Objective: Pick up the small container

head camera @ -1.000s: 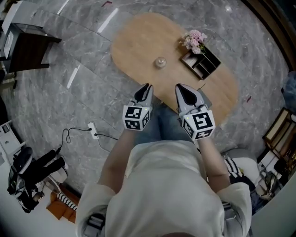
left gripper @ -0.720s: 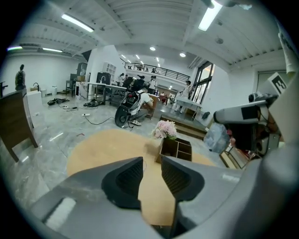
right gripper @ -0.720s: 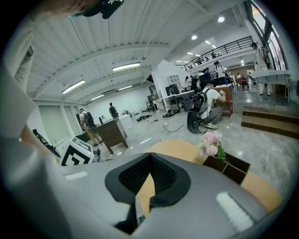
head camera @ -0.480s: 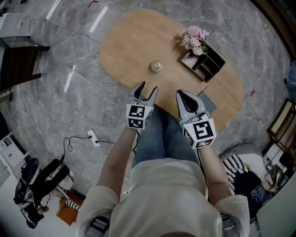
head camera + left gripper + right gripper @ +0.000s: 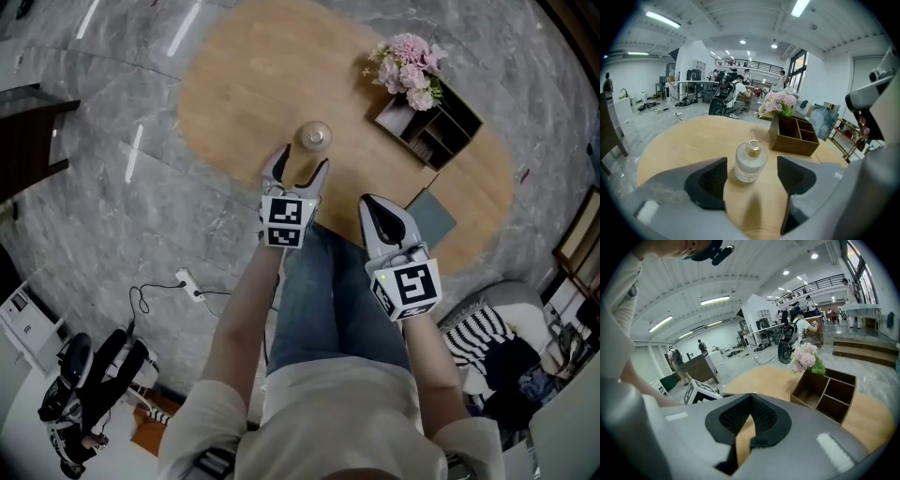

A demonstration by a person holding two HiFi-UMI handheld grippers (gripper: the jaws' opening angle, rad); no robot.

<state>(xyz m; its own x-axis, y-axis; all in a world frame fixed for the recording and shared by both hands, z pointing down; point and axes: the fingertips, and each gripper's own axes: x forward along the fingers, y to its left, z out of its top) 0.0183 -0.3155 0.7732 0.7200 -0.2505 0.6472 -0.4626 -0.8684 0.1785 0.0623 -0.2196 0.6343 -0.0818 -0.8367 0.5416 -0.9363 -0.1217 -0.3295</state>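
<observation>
My left tool [image 5: 300,159], jaws opening, now closer to the untouched small container [image 5: 314,136] just beyond them, bare worktop [image 5: 244,84] around it; my right tool [image 5: 372,202] closed, empty.

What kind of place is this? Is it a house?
Probably not a house. It looks like a big open office or workshop hall. There are long ceiling lights, people at desks far back, and an upstairs balcony railing.

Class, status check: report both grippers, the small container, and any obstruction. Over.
Left gripper opening, nothing gripped. Right gripper shut, empty. Small container upright on table, just beyond left jaws. Nothing in between.
</observation>
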